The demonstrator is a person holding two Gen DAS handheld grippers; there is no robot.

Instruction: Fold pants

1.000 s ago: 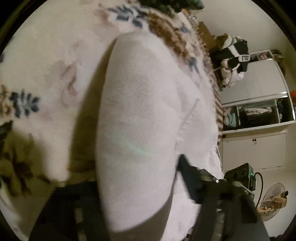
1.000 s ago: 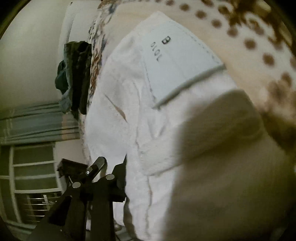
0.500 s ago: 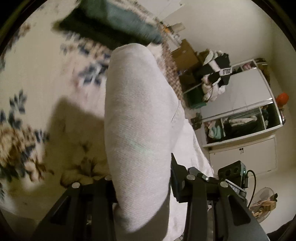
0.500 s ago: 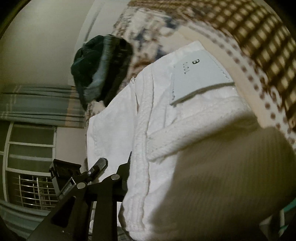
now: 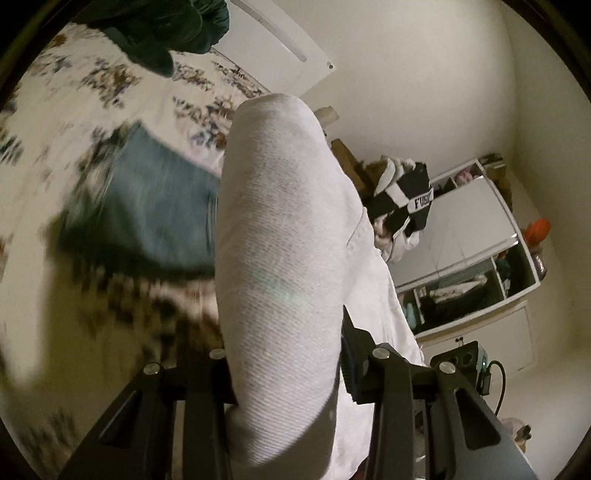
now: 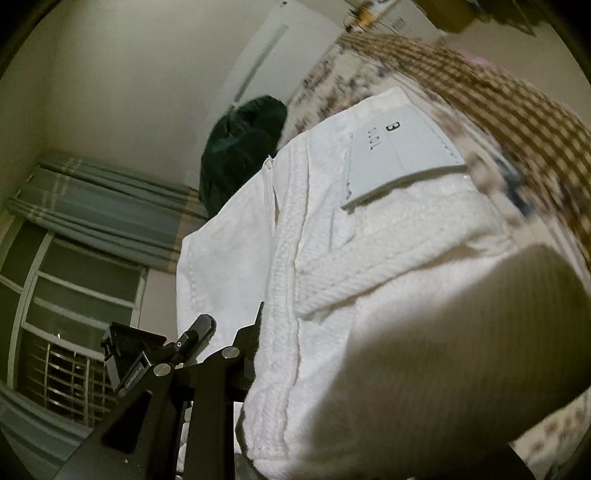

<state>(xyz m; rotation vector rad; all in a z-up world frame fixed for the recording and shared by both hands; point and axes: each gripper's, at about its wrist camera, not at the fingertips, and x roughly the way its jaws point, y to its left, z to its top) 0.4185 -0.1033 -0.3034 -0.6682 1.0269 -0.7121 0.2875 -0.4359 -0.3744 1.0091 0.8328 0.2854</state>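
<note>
The white pants (image 5: 280, 258) are folded into a thick bundle and held up off the bed. My left gripper (image 5: 288, 373) is shut on the white pants; the cloth bulges up between its fingers (image 5: 354, 354). In the right wrist view the waistband with its grey label (image 6: 402, 158) faces me. My right gripper (image 6: 332, 369) is shut on the white pants; only its left finger (image 6: 255, 332) shows, the other is hidden under the cloth.
A folded pair of blue jeans (image 5: 155, 210) lies on the floral bedspread (image 5: 74, 110) below the left gripper. A dark green garment (image 5: 162, 29) sits at the bed's far end, also in the right wrist view (image 6: 240, 147). Wardrobe shelves (image 5: 476, 273) and a window (image 6: 74, 314) stand beyond.
Both grippers have lifted the white pants up off the bed and tilted upward. The blue jeans and more of the room have come into view.
</note>
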